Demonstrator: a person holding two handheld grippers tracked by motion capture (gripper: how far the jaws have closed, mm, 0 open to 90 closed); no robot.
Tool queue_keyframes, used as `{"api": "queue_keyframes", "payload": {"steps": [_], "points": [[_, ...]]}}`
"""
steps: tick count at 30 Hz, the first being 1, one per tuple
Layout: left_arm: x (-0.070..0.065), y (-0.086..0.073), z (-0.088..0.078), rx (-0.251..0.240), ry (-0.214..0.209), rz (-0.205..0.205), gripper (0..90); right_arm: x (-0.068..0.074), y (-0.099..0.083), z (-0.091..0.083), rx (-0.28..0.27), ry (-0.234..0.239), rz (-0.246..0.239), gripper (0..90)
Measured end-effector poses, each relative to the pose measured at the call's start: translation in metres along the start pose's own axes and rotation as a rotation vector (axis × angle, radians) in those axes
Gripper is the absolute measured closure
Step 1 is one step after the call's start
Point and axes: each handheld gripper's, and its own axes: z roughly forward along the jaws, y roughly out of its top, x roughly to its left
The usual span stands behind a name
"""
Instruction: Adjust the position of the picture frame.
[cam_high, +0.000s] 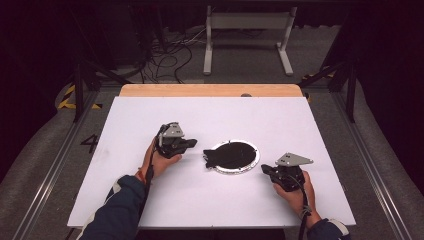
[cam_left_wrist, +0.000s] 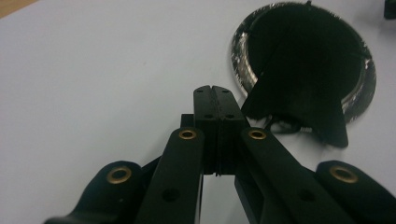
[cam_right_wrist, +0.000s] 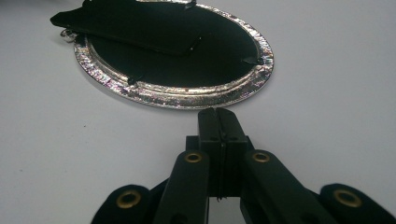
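High view: a round silver-rimmed plate (cam_high: 233, 156) lies at the centre of the white surface (cam_high: 150, 115), with a flat black piece (cam_high: 220, 156) on it that sticks out past the rim toward the left of the frame. The left tongs (cam_high: 189, 143) sit just left of that overhang, the right tongs (cam_high: 265, 170) just beside the plate's lower right rim. Both are clenched and carry nothing.

Left gripper view: the jaws meet flush at mid-frame, the left tongs (cam_left_wrist: 215, 89) empty. The black piece (cam_left_wrist: 303, 88) fills the upper right, its pointed corner hanging over the plate (cam_left_wrist: 239, 58) rim close to the tips.

Right gripper view: the right tongs (cam_right_wrist: 218, 112) are pressed together, nearly at the plate (cam_right_wrist: 187, 95) rim. The black piece (cam_right_wrist: 135, 25) lies across the far side, at the upper left.

This looks like the approach step, with no grasp made. Next, I judge, one pair must spread its jaws and slide around the overhanging edge, perhaps while the other steadies the plate.
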Motion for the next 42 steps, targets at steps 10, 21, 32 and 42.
{"api": "queue_keyframes", "payload": {"steps": [10,21,32,42], "points": [[-0.011,0.012,0.035,0.122,-0.009,0.050,89.1,0.008,0.001,0.011,0.034,0.032,-0.029,90.0],[-0.016,0.009,0.029,0.095,-0.043,0.048,89.9,0.009,0.002,0.016,0.047,0.044,-0.025,90.0],[-0.014,0.011,0.034,0.146,0.022,0.095,89.8,0.008,0.005,0.019,0.054,0.053,-0.021,90.0],[-0.014,0.007,0.040,0.157,-0.045,0.109,89.8,0.006,0.005,0.020,0.055,0.066,-0.017,90.0]]}}
